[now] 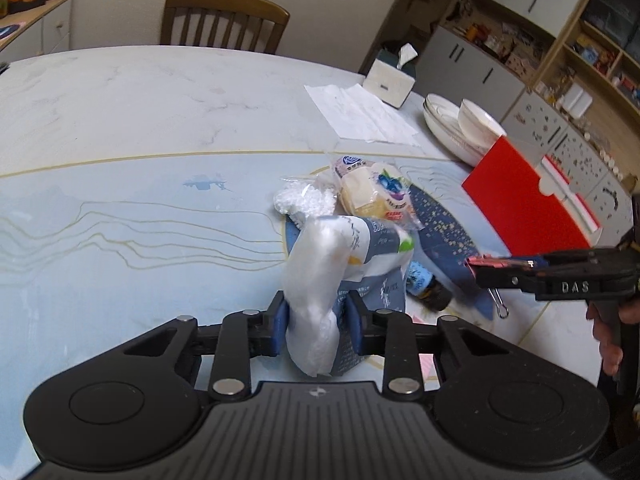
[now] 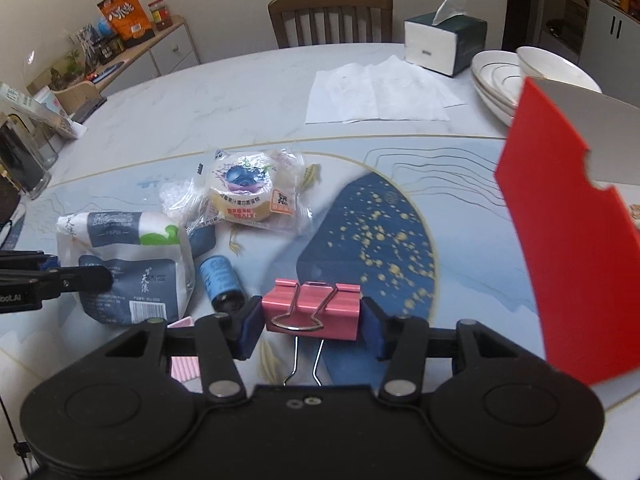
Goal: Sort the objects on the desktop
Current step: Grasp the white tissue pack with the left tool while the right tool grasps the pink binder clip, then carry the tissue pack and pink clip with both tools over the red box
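Left claw [image 1: 318, 322] pinches a white-and-blue tissue pack [image 1: 340, 276] between its blue pads, the pack's lower end squeezed in the grip and its upper part leaning over the patterned blue mat on the counter [image 1: 140, 112]. Just beyond the pack lie a clear bag of white pellets [image 1: 304, 200] and a wrapped blueberry cake [image 1: 376, 194], the two touching one another. Beside the pack's right edge a small dark bottle with a blue label [image 1: 426, 286] lies on its side. Farther back on the counter, a sheet of white paper [image 1: 360, 114] is spread flat in front of a tissue box [image 1: 390, 80], with stacked white plates and a bowl [image 1: 464, 124] to their right and a wooden chair [image 1: 224, 20] behind the far edge. A red box [image 1: 520, 200] stands open at the right side of the mat. Right claw [image 2: 312, 322], seen from its own camera, is clamped on a pink binder clip [image 2: 312, 304], gripping it by both ends, wire handles pointing back toward the camera, above the mat's dark blue, gold-flecked patch. In the left camera's view the same claw reaches in from the right edge, near the red box.
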